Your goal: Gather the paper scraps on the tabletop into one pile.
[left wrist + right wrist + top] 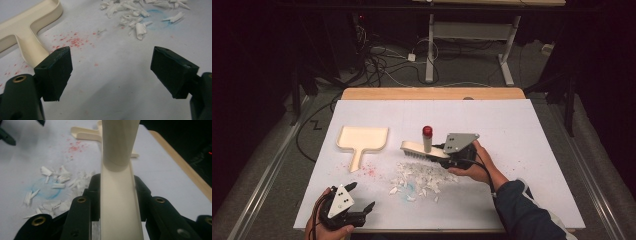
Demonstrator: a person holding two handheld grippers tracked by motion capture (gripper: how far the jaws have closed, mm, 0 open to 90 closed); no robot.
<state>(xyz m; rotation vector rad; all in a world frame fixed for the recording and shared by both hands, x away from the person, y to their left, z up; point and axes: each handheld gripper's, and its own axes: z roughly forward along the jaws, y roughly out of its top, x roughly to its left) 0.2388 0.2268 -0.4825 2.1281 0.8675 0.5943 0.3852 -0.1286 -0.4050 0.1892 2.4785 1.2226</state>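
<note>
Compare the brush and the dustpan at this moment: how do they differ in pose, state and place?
The brush is clamped in the right gripper, bristles down beside the white scraps; the dustpan lies flat on the table, untouched.
The brush carries an upright handle with a red tip; the dustpan's handle lies level, pointing toward the open left gripper.
Both are cream plastic.

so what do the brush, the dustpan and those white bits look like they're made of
The brush, clamped in the right hand-held gripper, looks like cream moulded plastic with a smooth, slightly glossy surface and a red cap. The dustpan matches it: same cream colour, rounded moulded rim. The white scraps curl thinly, probably paper, though thin plastic is possible.
</note>
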